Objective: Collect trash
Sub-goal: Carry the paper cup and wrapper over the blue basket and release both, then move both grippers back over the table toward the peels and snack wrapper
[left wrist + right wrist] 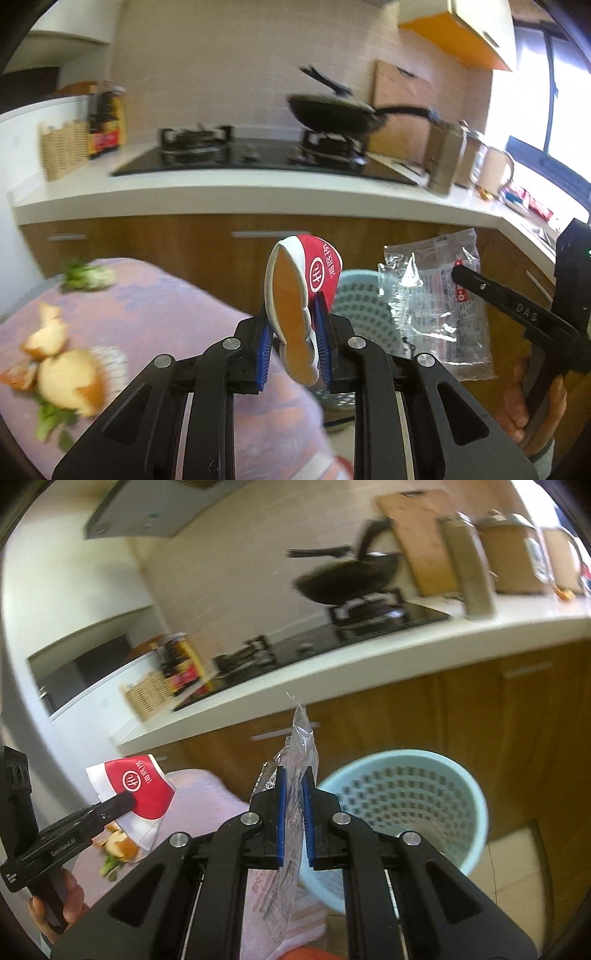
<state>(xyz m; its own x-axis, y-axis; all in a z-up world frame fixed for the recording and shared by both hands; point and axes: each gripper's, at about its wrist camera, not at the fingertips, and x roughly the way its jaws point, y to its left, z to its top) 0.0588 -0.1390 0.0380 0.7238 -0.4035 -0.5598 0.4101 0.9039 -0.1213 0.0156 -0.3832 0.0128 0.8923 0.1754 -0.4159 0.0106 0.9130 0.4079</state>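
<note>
My left gripper (294, 317) is shut on a crushed red-and-white paper cup (295, 295), held up in the air beyond the table edge. The cup also shows in the right wrist view (138, 790), with the left gripper (123, 803) on it. My right gripper (294, 786) is shut on a clear plastic wrapper (301, 746) with printed text. The wrapper also shows in the left wrist view (436, 302), hanging from the right gripper (461, 275). A light blue perforated waste basket (406, 797) stands on the floor just beyond both grippers; it also shows in the left wrist view (365, 295).
A table with a purple cloth (155, 306) carries bread pieces (70, 380), leafy scraps (83, 277) and peel. Behind is a white counter (221, 192) with a gas hob, a black wok (332, 114), a wicker basket (61, 147), bottles and metal pots. Wooden cabinet doors (498, 709) run below.
</note>
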